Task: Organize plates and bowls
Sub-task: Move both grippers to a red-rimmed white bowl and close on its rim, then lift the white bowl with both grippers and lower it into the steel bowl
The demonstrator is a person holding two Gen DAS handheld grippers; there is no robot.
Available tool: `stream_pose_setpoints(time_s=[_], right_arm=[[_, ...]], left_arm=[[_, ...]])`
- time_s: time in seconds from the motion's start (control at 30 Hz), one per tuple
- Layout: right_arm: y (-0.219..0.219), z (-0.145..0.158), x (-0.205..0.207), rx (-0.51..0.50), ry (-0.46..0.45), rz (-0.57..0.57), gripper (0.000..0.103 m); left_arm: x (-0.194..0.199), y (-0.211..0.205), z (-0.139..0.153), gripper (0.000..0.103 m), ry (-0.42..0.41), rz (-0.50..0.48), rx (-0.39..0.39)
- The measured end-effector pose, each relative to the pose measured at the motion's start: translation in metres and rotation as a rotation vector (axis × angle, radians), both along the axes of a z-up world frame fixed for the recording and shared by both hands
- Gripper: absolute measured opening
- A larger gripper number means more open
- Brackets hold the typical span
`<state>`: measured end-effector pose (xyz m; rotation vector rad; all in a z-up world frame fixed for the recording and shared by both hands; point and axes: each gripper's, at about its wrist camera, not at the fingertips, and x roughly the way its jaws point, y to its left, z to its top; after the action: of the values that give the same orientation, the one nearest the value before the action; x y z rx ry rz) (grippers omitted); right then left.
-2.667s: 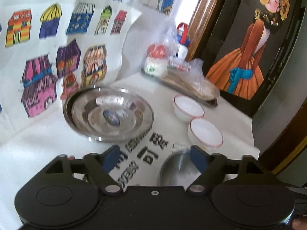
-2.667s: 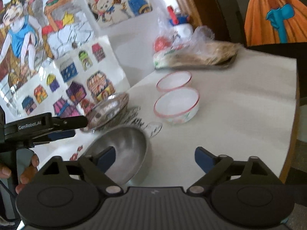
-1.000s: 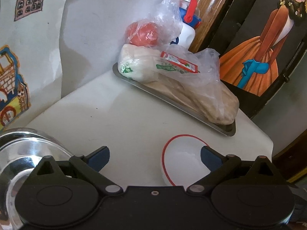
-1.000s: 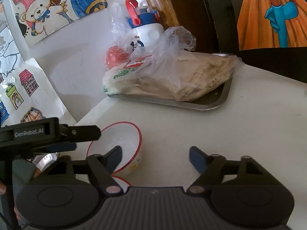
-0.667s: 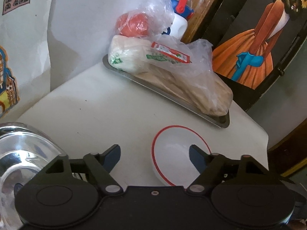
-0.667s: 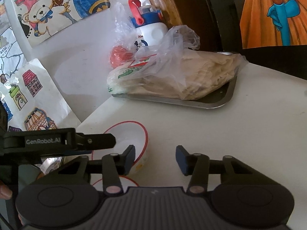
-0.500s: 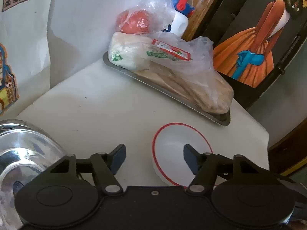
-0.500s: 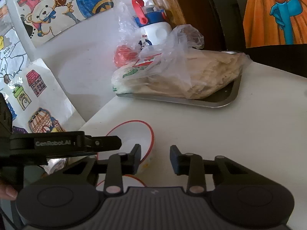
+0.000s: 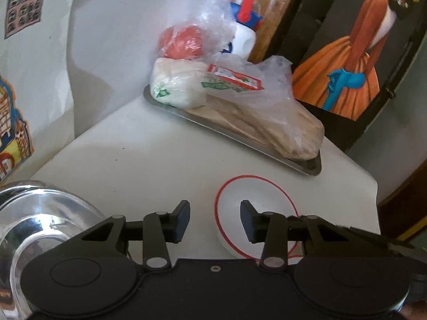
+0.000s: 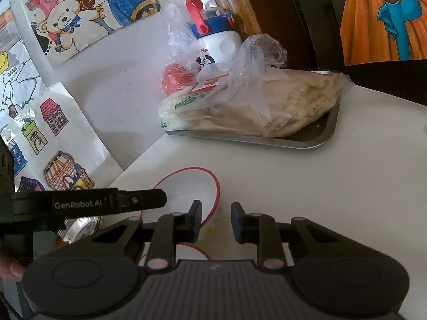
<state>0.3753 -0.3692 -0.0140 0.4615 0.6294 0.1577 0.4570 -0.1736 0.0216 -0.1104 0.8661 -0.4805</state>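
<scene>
The red-rimmed white bowl (image 9: 253, 208) sits on the white table (image 9: 149, 160), and both my tools straddle its rim. My left gripper (image 9: 214, 220) has one finger inside the bowl and one outside, jaws partly apart with a gap on either side of the rim. My right gripper (image 10: 214, 220) straddles the opposite edge, its jaws narrowed but not pinching. A second red-rimmed bowl (image 10: 186, 250) peeks out just below my right fingers. One shiny steel plate (image 9: 40, 224) lies to the left. Farther back, one metal tray (image 10: 315, 136) carries bagged flatbread (image 10: 267, 112), with one tomato (image 9: 181, 42) and one white bottle (image 10: 218, 42) behind.
</scene>
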Motion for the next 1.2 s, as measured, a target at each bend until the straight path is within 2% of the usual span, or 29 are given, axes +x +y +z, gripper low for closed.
stream_pose_setpoints(time_s=[0.2, 0.3, 0.43, 0.7, 0.93, 1.2], right_arm=[[0.001, 0.000, -0.001, 0.015, -0.004, 0.007, 0.019], [0.002, 0.000, -0.002, 0.018, -0.005, 0.008, 0.018], [0.001, 0.000, -0.001, 0.039, 0.000, 0.004, 0.017], [0.004, 0.000, 0.000, 0.040, 0.014, -0.016, 0.018], [0.013, 0.006, -0.004, 0.011, 0.013, -0.050, 0.014], [0.015, 0.039, -0.021, 0.011, -0.065, -0.062, 0.014]], left_arm=[[-0.001, -0.002, -0.003, 0.028, 0.019, -0.010, 0.000], [-0.002, -0.003, -0.004, 0.018, 0.029, -0.014, 0.001], [-0.002, -0.003, -0.005, 0.013, 0.038, -0.008, 0.003], [-0.007, -0.006, -0.006, 0.012, 0.029, 0.031, 0.007], [-0.011, -0.007, -0.003, 0.011, 0.029, 0.073, 0.013], [-0.024, 0.001, 0.021, 0.011, -0.017, 0.095, -0.032]])
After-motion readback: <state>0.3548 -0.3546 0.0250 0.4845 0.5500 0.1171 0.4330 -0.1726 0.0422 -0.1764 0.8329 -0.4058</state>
